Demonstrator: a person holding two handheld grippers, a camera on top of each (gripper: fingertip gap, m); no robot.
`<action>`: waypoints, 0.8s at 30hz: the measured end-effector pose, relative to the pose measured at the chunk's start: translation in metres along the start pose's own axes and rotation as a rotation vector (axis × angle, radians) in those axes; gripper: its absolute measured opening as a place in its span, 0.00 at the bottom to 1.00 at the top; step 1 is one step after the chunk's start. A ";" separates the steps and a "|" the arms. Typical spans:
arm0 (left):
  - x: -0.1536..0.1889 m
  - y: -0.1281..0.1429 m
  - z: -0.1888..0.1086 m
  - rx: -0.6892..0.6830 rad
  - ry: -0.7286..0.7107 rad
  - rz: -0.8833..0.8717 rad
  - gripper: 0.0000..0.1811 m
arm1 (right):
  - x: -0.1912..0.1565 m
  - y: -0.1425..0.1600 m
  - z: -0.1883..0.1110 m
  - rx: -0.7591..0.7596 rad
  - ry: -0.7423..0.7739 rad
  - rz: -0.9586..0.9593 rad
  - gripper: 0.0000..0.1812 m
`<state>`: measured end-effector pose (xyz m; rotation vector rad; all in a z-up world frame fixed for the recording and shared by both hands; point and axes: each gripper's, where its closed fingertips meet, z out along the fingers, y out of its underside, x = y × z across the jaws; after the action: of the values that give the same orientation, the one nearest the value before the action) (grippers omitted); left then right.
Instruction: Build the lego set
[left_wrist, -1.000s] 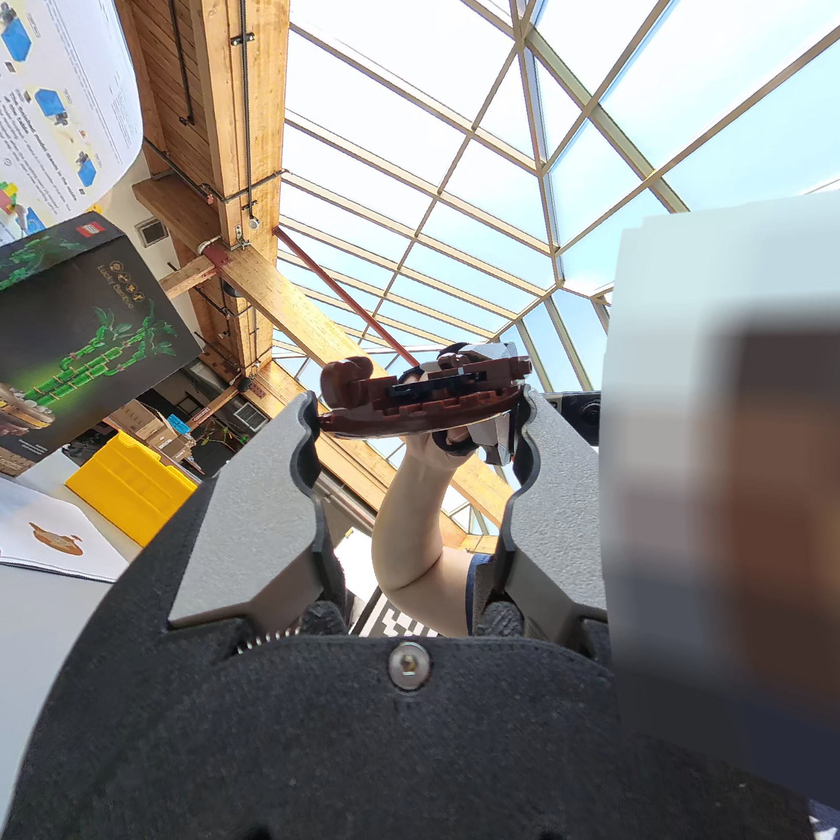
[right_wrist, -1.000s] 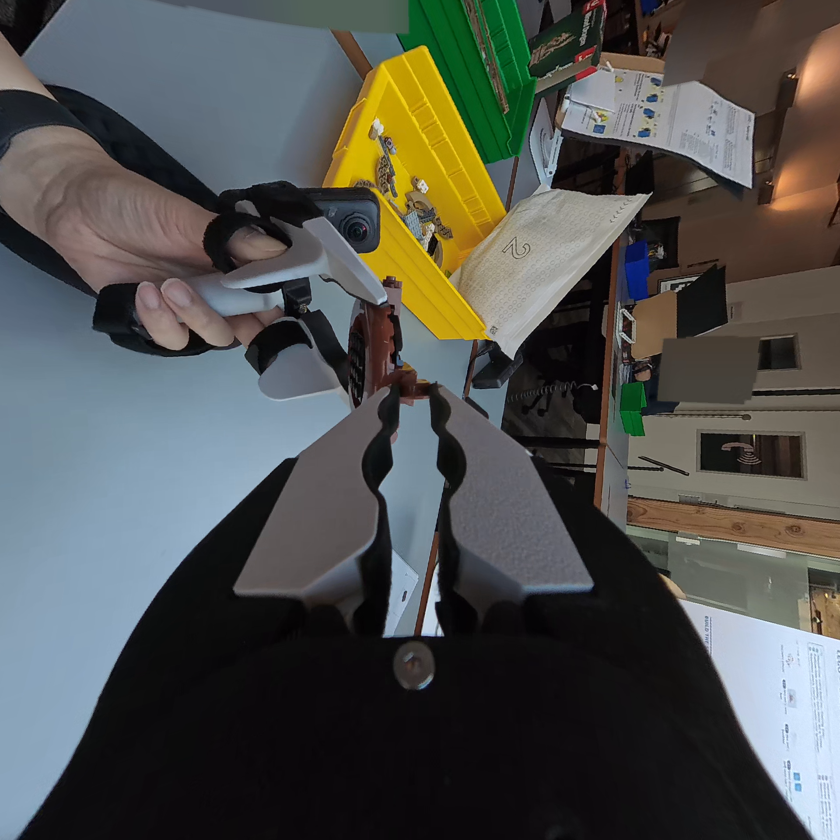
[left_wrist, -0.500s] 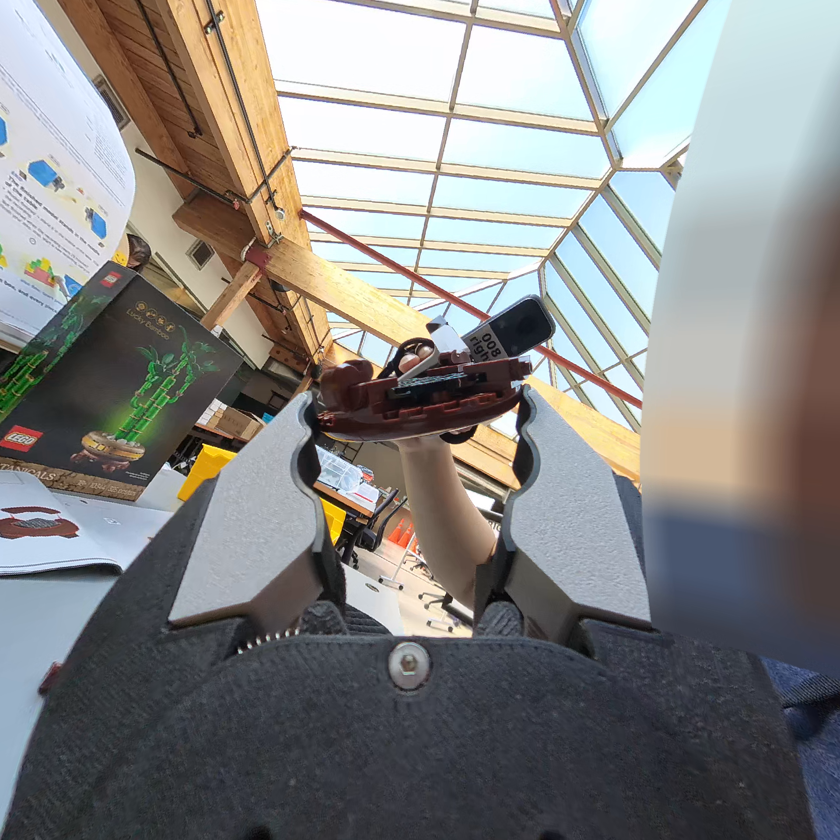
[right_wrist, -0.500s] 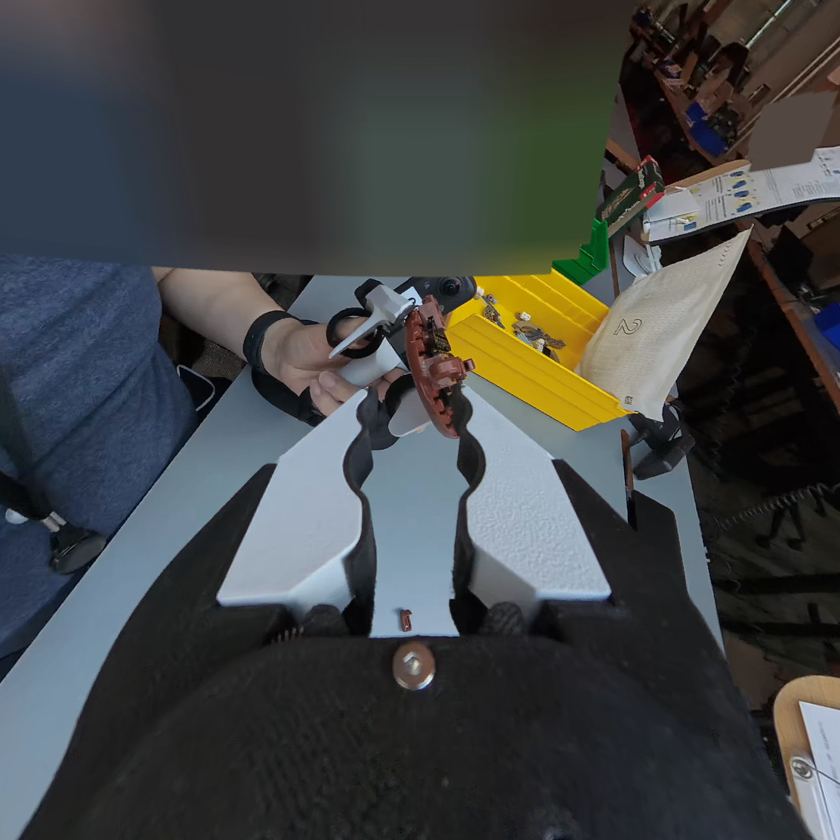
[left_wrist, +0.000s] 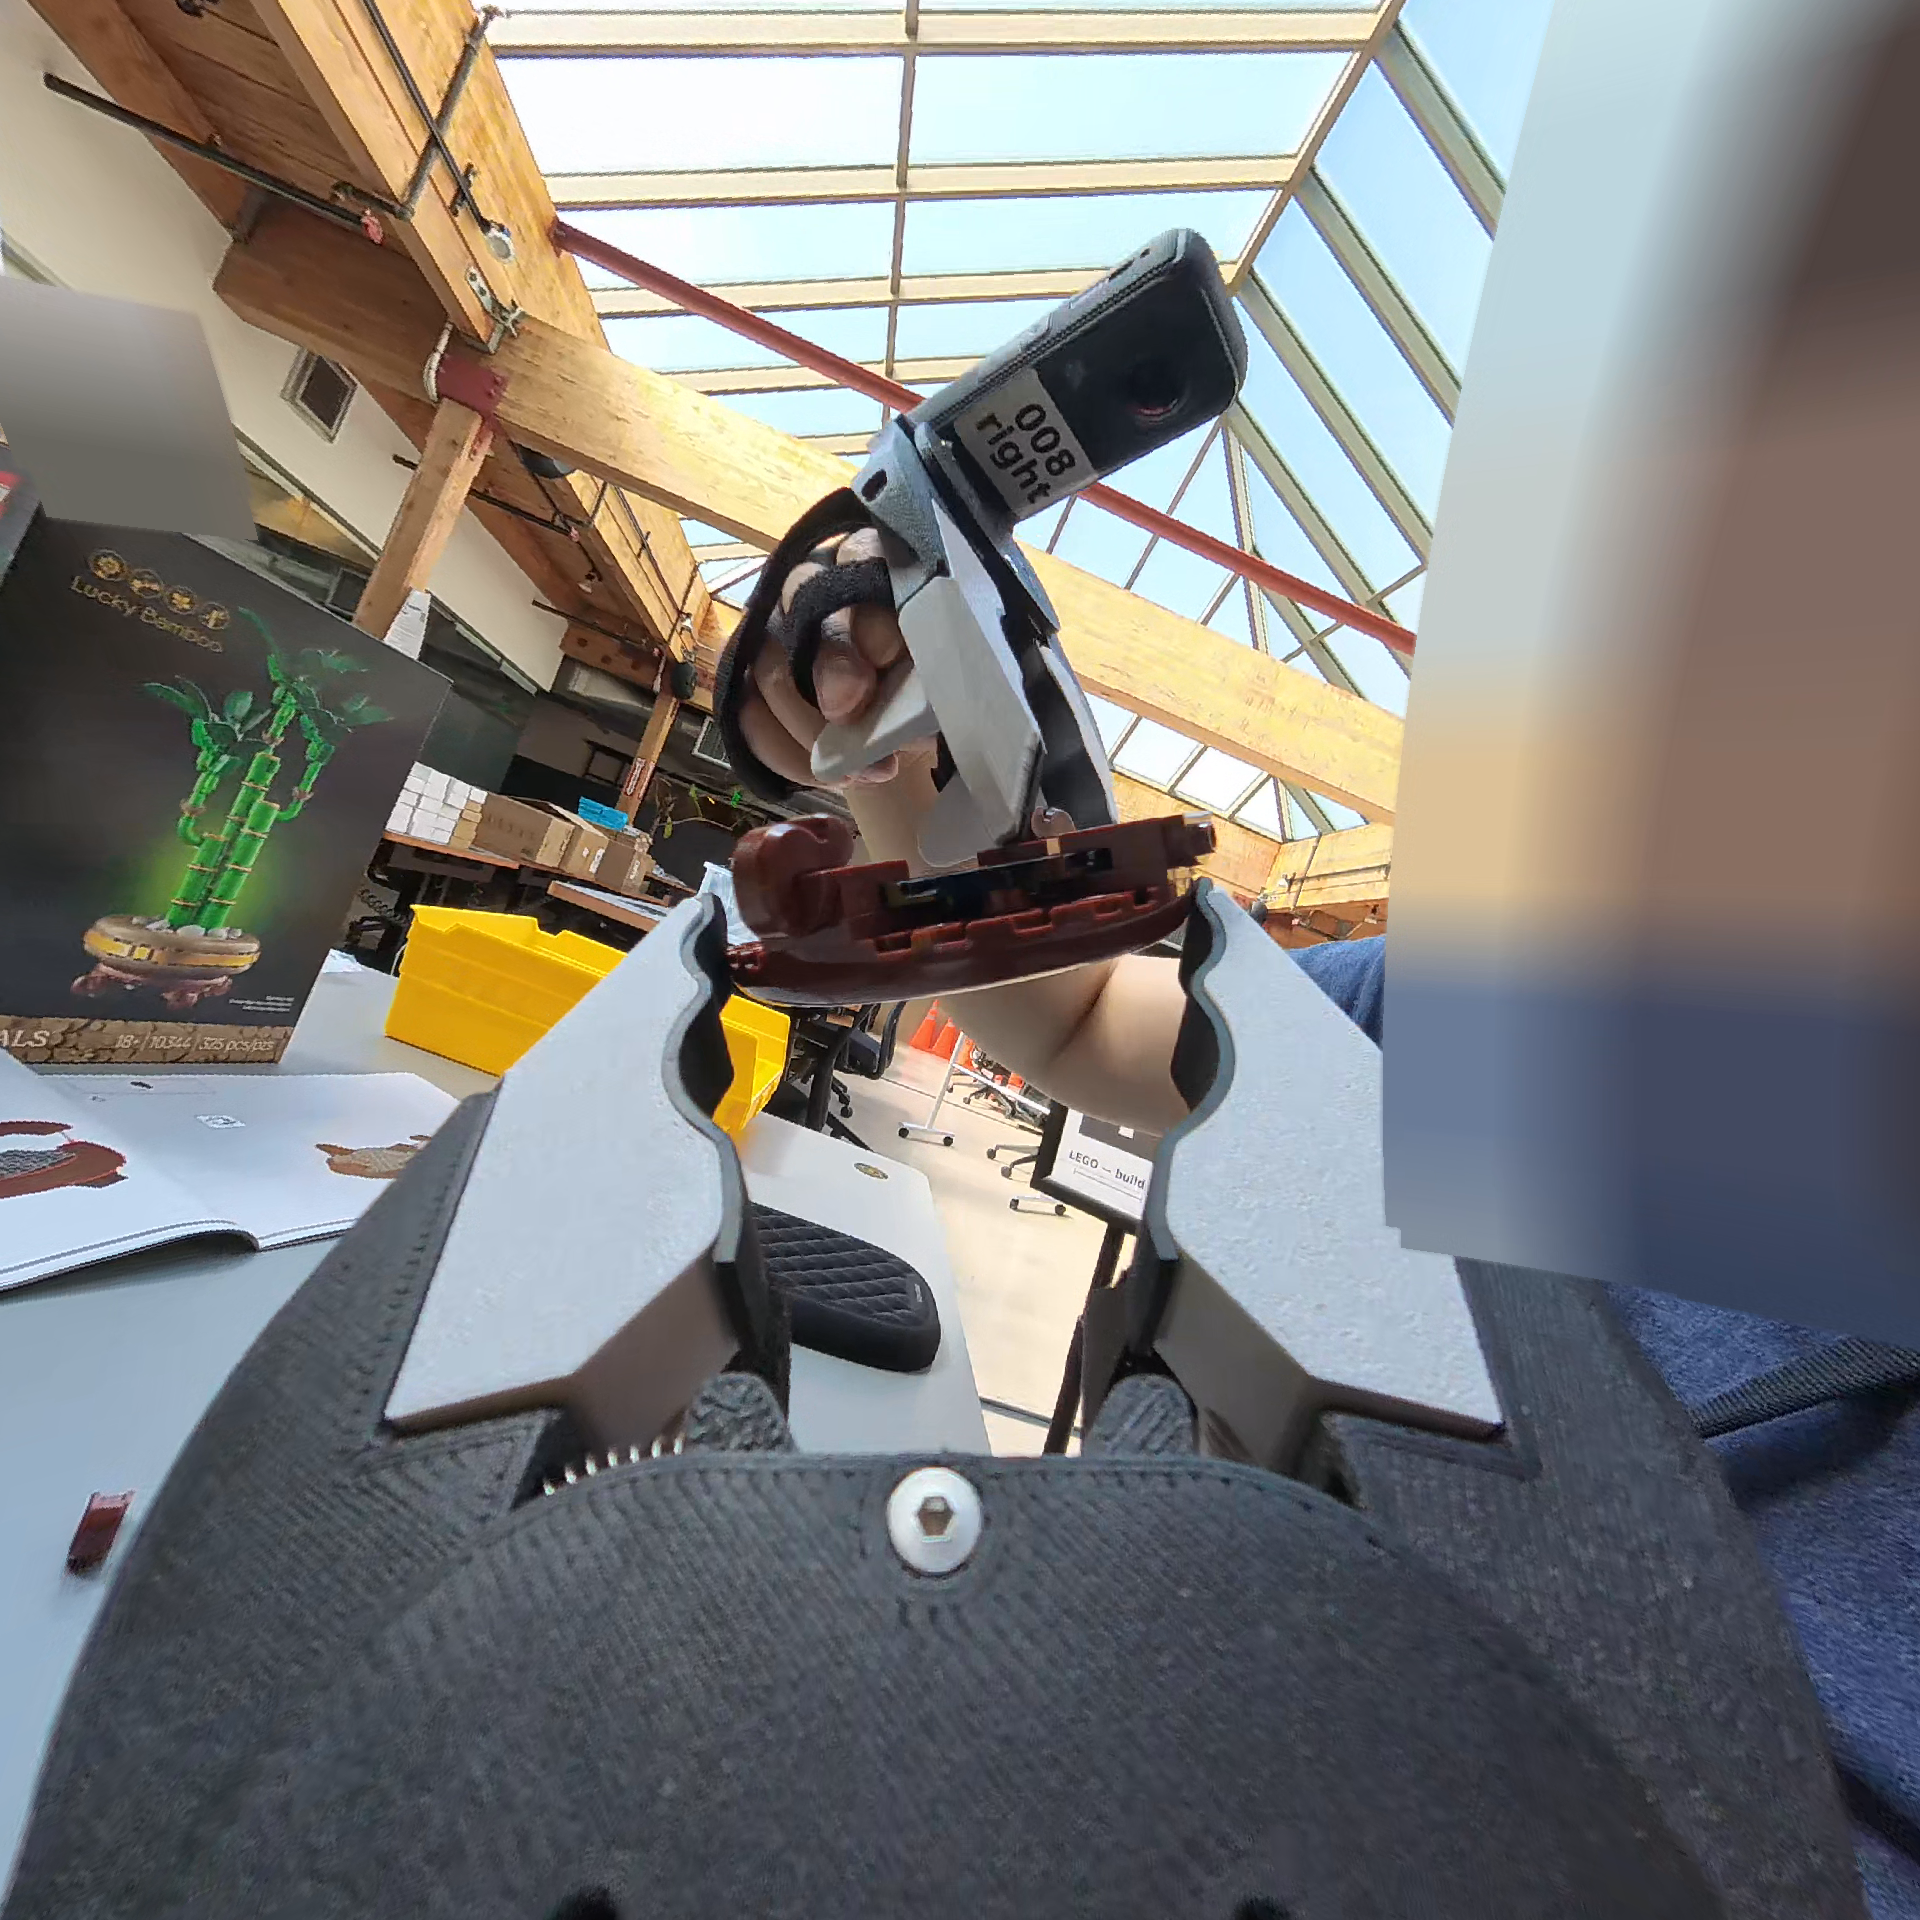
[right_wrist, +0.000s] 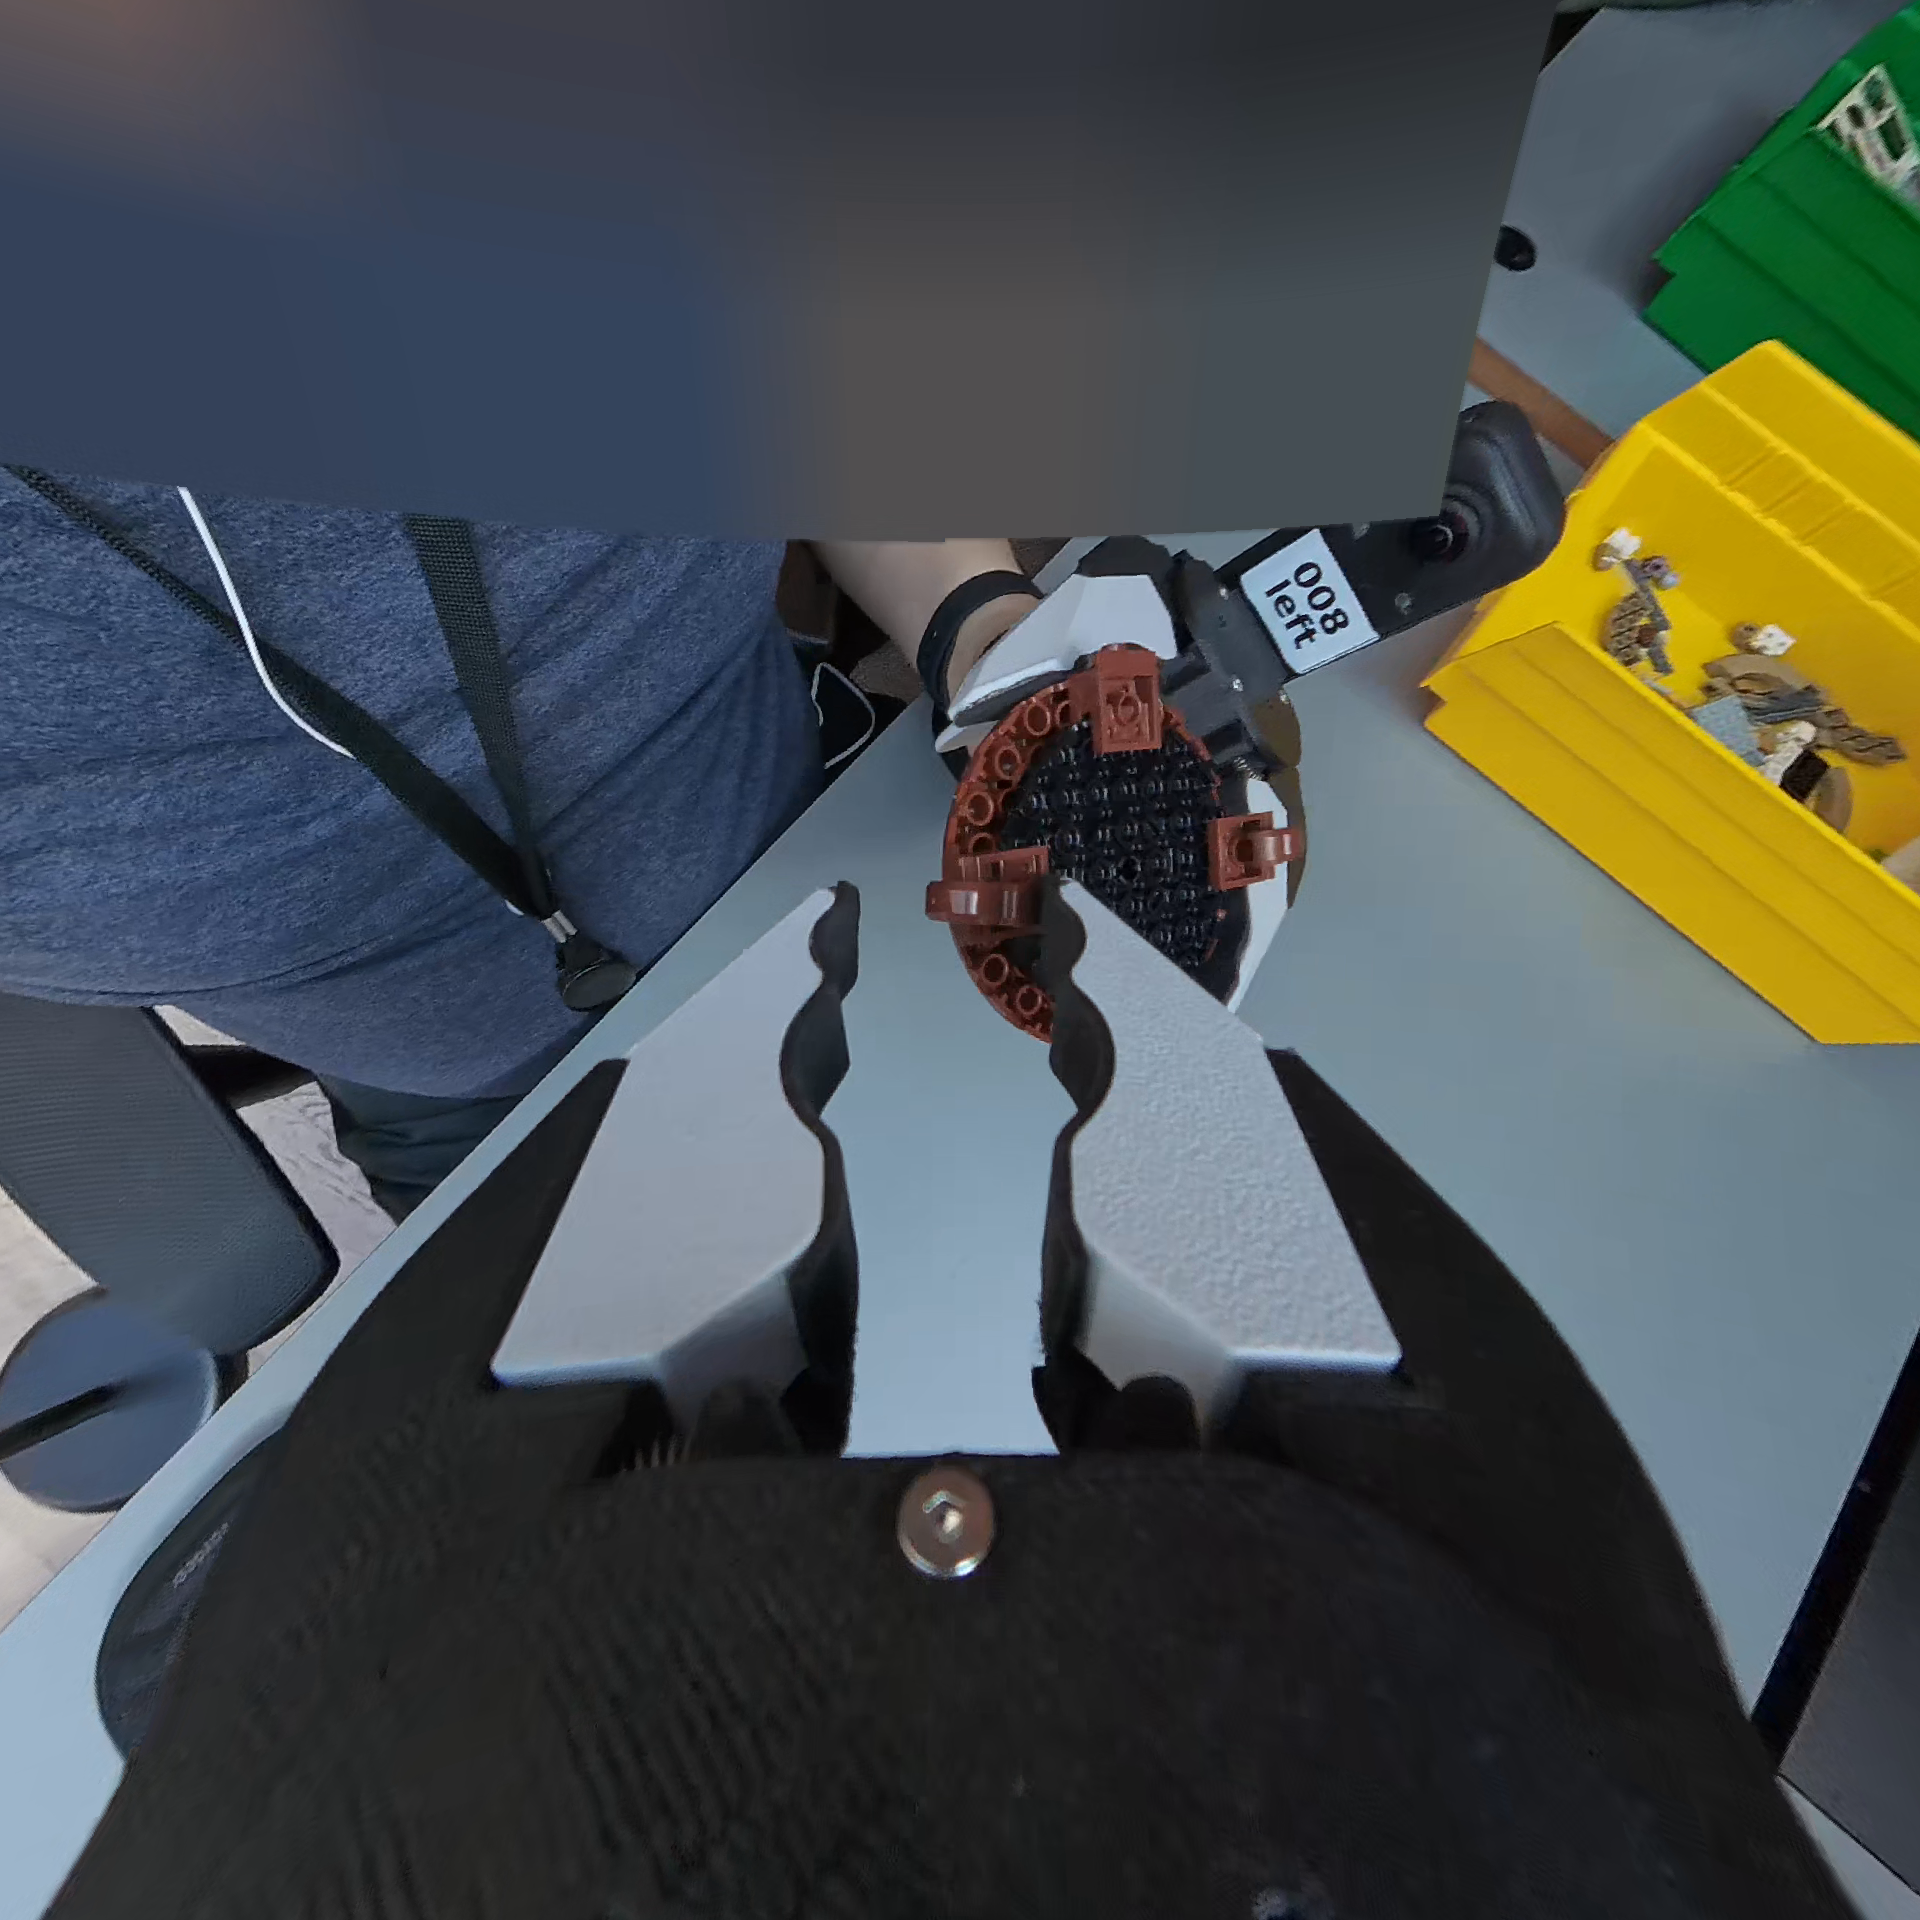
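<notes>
A round reddish-brown Lego base (left_wrist: 966, 920) with a black studded middle is clamped by its rim between my left gripper's (left_wrist: 956, 925) fingertips, held in the air above the table. In the right wrist view the base (right_wrist: 1101, 842) faces me, with three brown foot pieces on its rim; the left gripper's white fingers (right_wrist: 1101, 608) show behind it. My right gripper (right_wrist: 951, 904) is open and empty, its right fingertip beside one brown foot piece (right_wrist: 982, 894). In the left wrist view the right gripper (left_wrist: 977, 821) points down at the base.
A yellow bin (right_wrist: 1621, 831) with loose pieces and a green bin (right_wrist: 1808, 249) stand on the grey table (right_wrist: 1455, 1143). The set's box (left_wrist: 187, 790), an open booklet (left_wrist: 187, 1174), a small brown piece (left_wrist: 99, 1527) and a black pad (left_wrist: 852, 1288) lie left. A person's torso (right_wrist: 364, 779) is close. Less than 4 cm separates the two grippers' tips.
My left gripper has tilted down from the skylight toward the table, still holding the base. My right gripper has opened wider and drawn back from the base's rim.
</notes>
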<state>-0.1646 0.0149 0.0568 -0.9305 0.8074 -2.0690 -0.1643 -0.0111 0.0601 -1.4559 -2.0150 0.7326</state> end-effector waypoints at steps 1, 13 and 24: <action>0.000 0.001 0.000 -0.006 0.001 -0.004 0.48 | 0.000 0.001 0.001 -0.014 -0.010 0.004 0.19; 0.004 0.007 0.002 -0.030 0.026 -0.006 0.48 | -0.002 0.001 0.003 -0.132 -0.117 0.021 0.16; 0.004 0.005 0.002 -0.017 0.034 -0.025 0.48 | 0.002 -0.005 -0.002 -0.122 -0.070 -0.013 0.19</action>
<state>-0.1634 0.0086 0.0554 -0.9215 0.8355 -2.1077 -0.1667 -0.0102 0.0649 -1.5021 -2.1537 0.6742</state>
